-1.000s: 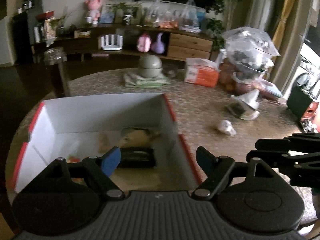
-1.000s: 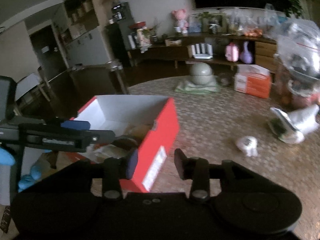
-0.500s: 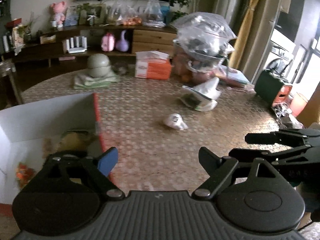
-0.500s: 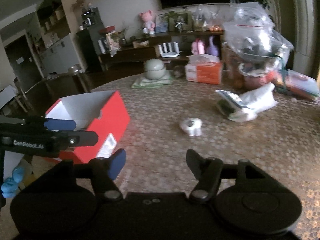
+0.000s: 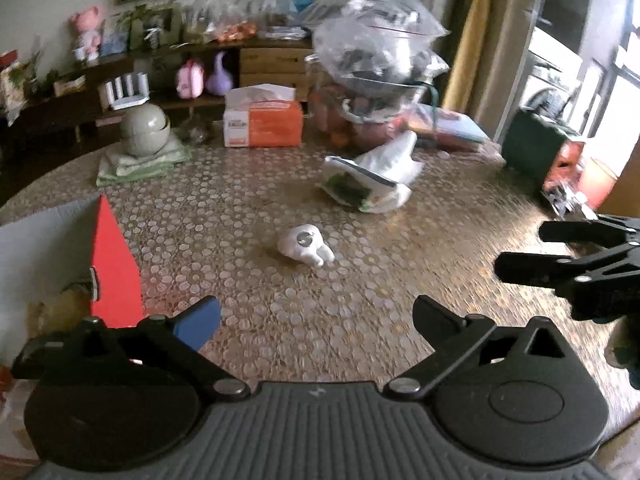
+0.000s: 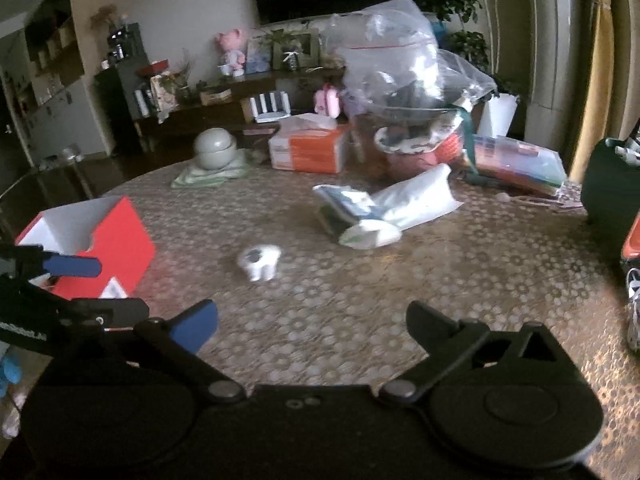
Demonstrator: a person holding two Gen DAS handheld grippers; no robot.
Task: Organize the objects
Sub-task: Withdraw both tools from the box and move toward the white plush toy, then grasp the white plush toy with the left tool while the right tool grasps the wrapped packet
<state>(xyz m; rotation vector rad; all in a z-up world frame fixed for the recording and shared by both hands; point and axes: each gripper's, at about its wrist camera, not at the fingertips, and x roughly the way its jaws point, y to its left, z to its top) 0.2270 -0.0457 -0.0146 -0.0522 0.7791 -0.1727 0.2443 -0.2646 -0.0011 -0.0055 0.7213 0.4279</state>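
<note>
White, lumpy toy (image 5: 305, 245), table-bound

Left claw (image 5: 316, 322) and right claw (image 6: 312, 320) both tilt downward, jaws just opened wide, holding nothing.

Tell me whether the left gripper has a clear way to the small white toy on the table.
Probably yes: the left gripper is open and empty, its jaws having just been opening, and only bare table lies between it and the small white toy.

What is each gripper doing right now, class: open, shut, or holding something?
Left gripper: open, jaws just widened, nothing between them.
Right gripper: open, jaws just widened, nothing between them.
</note>
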